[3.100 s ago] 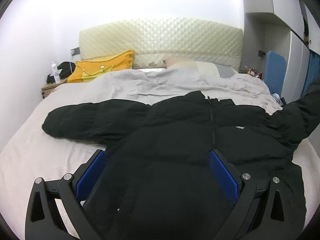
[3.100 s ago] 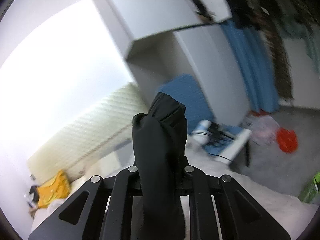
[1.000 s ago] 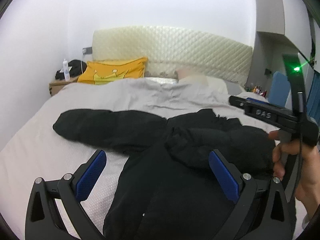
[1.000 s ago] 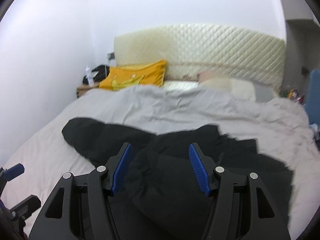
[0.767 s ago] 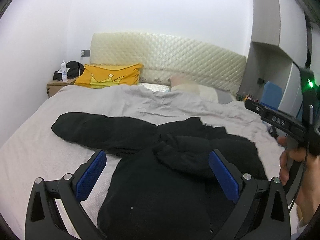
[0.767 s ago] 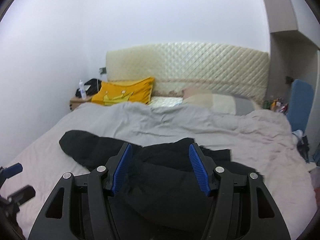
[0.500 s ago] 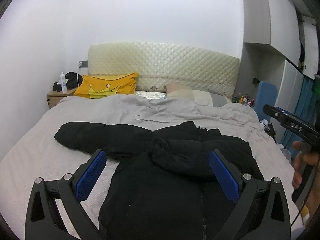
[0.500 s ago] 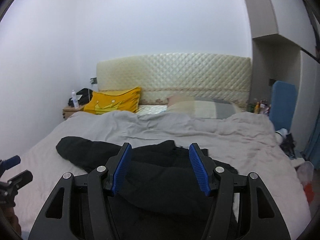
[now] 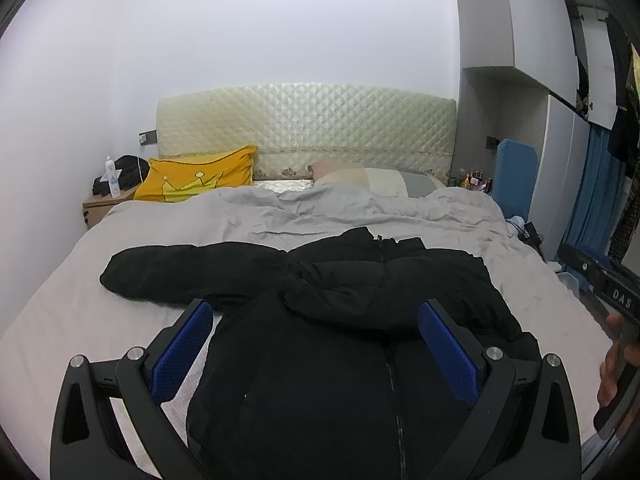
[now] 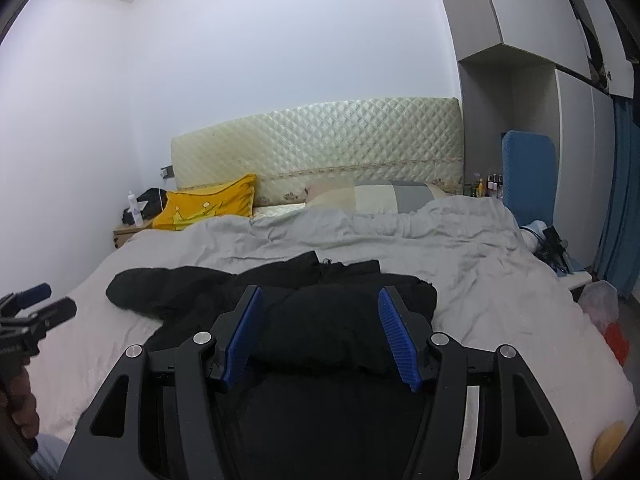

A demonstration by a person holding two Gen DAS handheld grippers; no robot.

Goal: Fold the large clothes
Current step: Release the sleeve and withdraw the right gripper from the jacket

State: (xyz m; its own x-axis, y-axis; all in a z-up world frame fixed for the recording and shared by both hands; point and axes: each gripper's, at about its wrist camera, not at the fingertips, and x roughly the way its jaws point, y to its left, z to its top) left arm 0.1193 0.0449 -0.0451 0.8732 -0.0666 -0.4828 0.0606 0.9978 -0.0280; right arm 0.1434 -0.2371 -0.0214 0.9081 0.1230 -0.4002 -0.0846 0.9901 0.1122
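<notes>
A black puffer jacket (image 9: 320, 360) lies front up on the bed, zip down the middle. Its right sleeve (image 9: 380, 300) is folded across the chest. Its left sleeve (image 9: 180, 272) still stretches out to the left. My left gripper (image 9: 316, 344) is open and empty, held above the jacket's lower part. My right gripper (image 10: 320, 332) is open and empty, above the jacket (image 10: 332, 320) and clear of the folded sleeve. The right gripper's body shows at the right edge of the left wrist view (image 9: 612, 296).
The bed (image 9: 60, 320) has a grey rumpled duvet (image 9: 360, 216) behind the jacket, a yellow pillow (image 9: 196, 180) and a quilted headboard (image 9: 304, 132). A nightstand (image 9: 104, 204) stands at the left. Wardrobes and a blue board (image 9: 514, 180) stand at the right.
My right gripper let go of the right sleeve, which now lies folded across the chest. Both grippers have pulled back and up from the jacket.
</notes>
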